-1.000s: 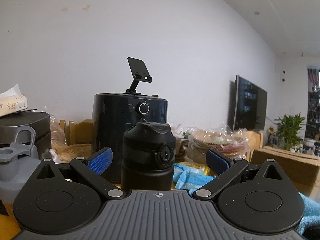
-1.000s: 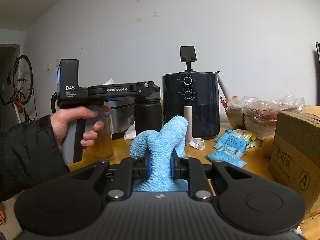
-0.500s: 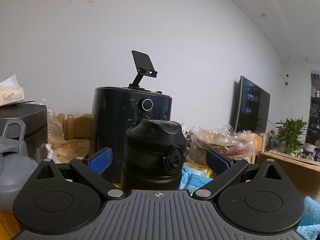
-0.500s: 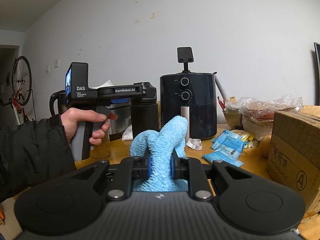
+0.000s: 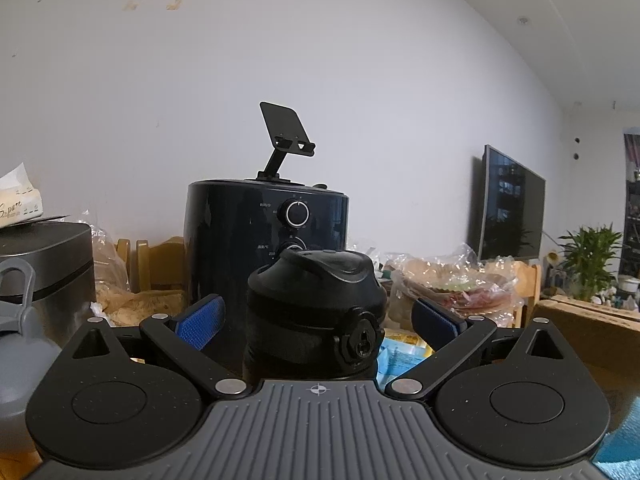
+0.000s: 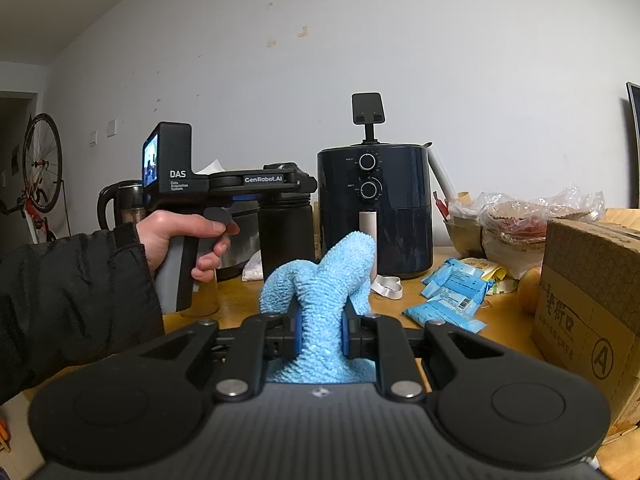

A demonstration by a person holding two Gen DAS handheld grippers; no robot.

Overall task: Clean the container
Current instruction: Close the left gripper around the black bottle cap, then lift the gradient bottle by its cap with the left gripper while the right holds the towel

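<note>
A black bottle (image 5: pixel 316 292) with a flip lid stands upright on the wooden table, in front of a dark air fryer (image 5: pixel 240 248). My left gripper (image 5: pixel 316 312) is open around the bottle's top, and a gap shows between each blue pad and the lid. In the right wrist view a hand holds that left gripper (image 6: pixel 298 188) level at the lid of the bottle (image 6: pixel 286 236). My right gripper (image 6: pixel 320 328) is shut on a light blue cloth (image 6: pixel 328 280), which sticks up between its pads, nearer to me than the bottle.
A grey bottle (image 5: pixel 16 352) and a grey cooker (image 5: pixel 44 260) stand left of the black bottle. Blue packets (image 6: pixel 452 292), a white ring and food bags lie to the right of the air fryer (image 6: pixel 376 208). A cardboard box (image 6: pixel 588 292) fills the right side. A kettle (image 6: pixel 120 204) stands far left.
The left gripper has moved forward, so the black bottle's lid now sits deeper between its open fingers and looks larger. The right gripper and its cloth have kept still.
</note>
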